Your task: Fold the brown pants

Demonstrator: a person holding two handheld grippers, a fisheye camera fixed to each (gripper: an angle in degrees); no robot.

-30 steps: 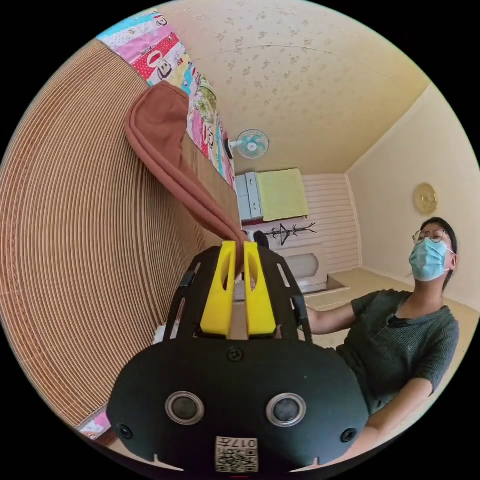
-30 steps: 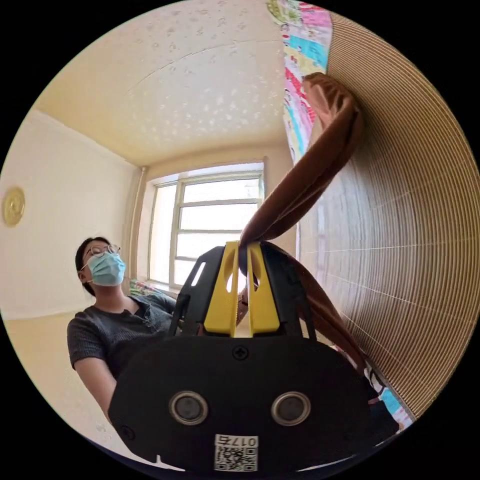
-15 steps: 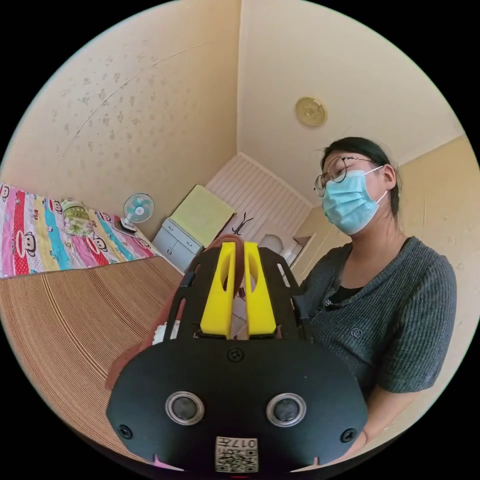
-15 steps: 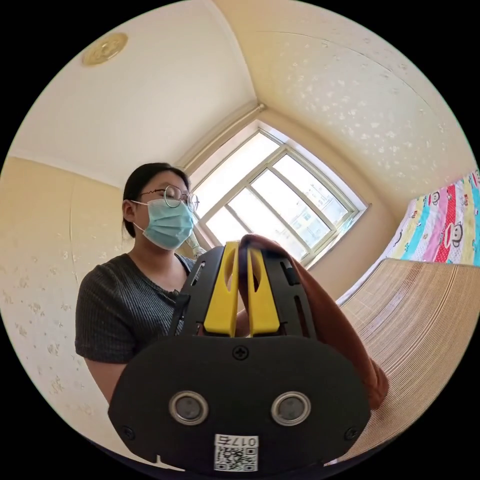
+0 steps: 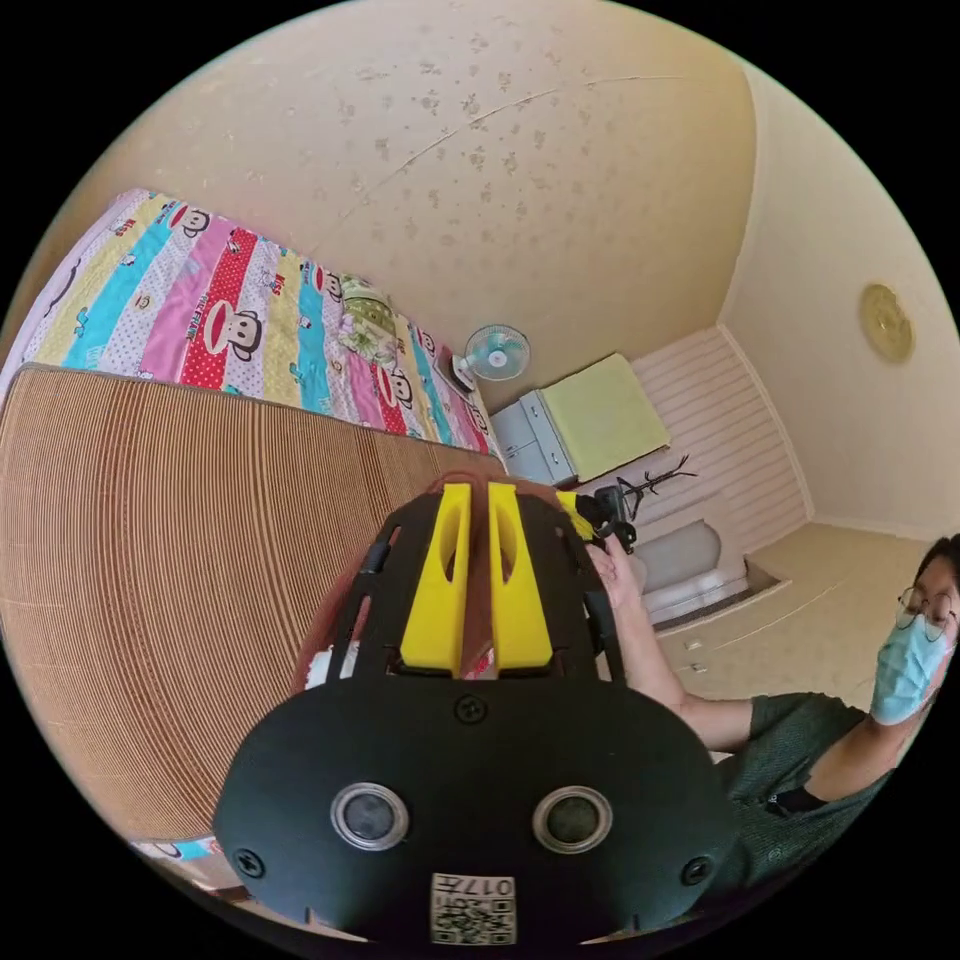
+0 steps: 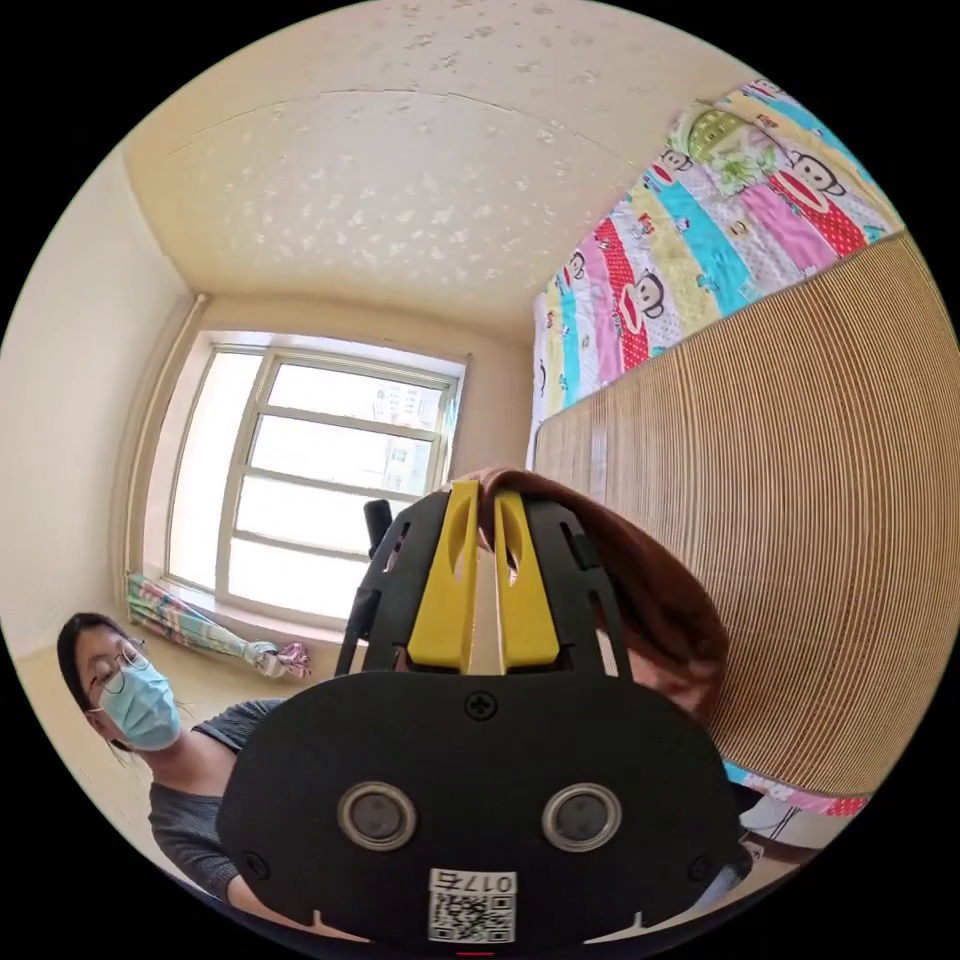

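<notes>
Your left gripper (image 5: 478, 490) and right gripper (image 6: 486, 492) each have yellow jaws clamped on an edge of the brown pants (image 6: 655, 610), which drape down behind the tools, above the woven mat (image 6: 800, 500) on the bed. Looks like mid-fold: you're carrying the gripped edge over the mat. Next move, my guess: lower both ends level onto the mat, line up edges, then release.
</notes>
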